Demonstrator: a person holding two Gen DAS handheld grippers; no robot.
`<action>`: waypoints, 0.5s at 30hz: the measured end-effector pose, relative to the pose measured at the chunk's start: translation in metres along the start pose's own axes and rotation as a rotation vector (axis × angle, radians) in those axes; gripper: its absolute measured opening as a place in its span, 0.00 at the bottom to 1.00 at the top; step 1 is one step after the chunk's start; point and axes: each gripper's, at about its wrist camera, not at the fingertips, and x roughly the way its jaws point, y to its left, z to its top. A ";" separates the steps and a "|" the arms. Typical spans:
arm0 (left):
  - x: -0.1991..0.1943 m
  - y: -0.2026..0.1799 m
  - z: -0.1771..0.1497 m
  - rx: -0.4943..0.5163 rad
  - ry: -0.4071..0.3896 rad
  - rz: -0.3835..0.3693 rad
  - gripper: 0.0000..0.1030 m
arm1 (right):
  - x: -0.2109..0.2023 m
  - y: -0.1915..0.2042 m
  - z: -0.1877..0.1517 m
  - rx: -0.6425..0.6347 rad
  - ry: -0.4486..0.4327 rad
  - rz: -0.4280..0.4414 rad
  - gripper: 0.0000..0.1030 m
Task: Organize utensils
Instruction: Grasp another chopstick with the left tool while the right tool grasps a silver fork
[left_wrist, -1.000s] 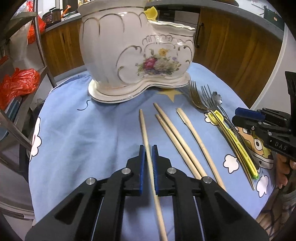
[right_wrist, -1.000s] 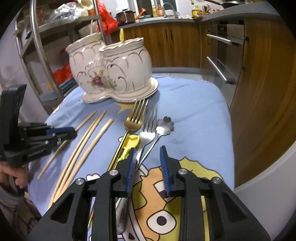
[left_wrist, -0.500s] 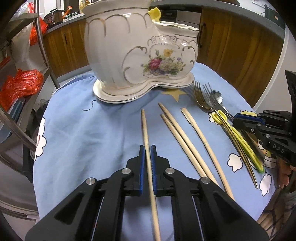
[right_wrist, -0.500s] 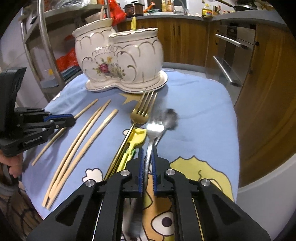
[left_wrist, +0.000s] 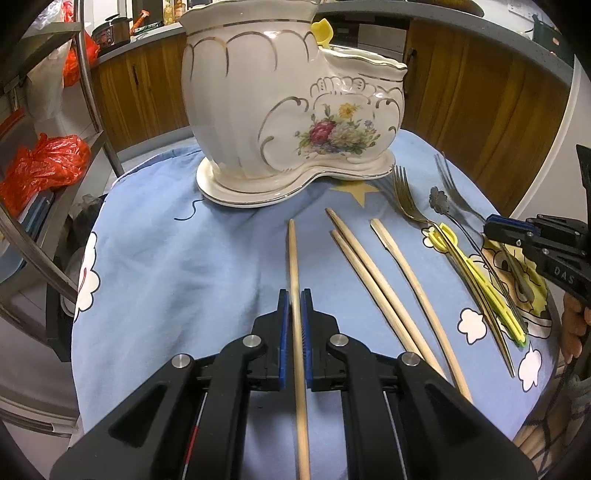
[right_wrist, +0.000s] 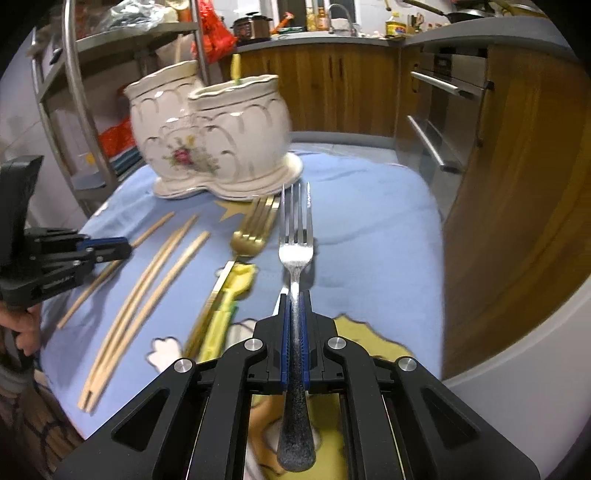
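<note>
Now chopstick (left_wrist: 294, 266) and fork (right_wrist: 295, 254) clamped.

The only readable lettering was "DAS", printed in pale capitals on the black body of the right gripper (left_wrist: 491, 229), seen from the left wrist; no other text could be read.

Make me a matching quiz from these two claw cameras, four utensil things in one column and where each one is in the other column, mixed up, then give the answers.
Things:
1. silver fork
2. leftmost chopstick
3. gold fork
4. yellow utensil tip

Places:
A. lying flat on the blue cloth, in no claw
B. sticking up out of the ceramic holder
C. clamped in the right claw
D. clamped in the left claw

Pairs: 1-C, 2-D, 3-A, 4-B
</note>
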 end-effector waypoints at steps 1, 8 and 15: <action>0.000 0.001 0.000 -0.001 0.005 -0.001 0.06 | 0.001 -0.004 0.000 0.004 0.008 -0.010 0.06; 0.006 0.005 0.004 0.024 0.056 -0.018 0.06 | 0.009 -0.008 0.001 -0.016 0.075 -0.026 0.06; 0.017 0.012 0.029 0.054 0.209 -0.059 0.06 | 0.023 -0.007 0.027 -0.126 0.289 0.016 0.08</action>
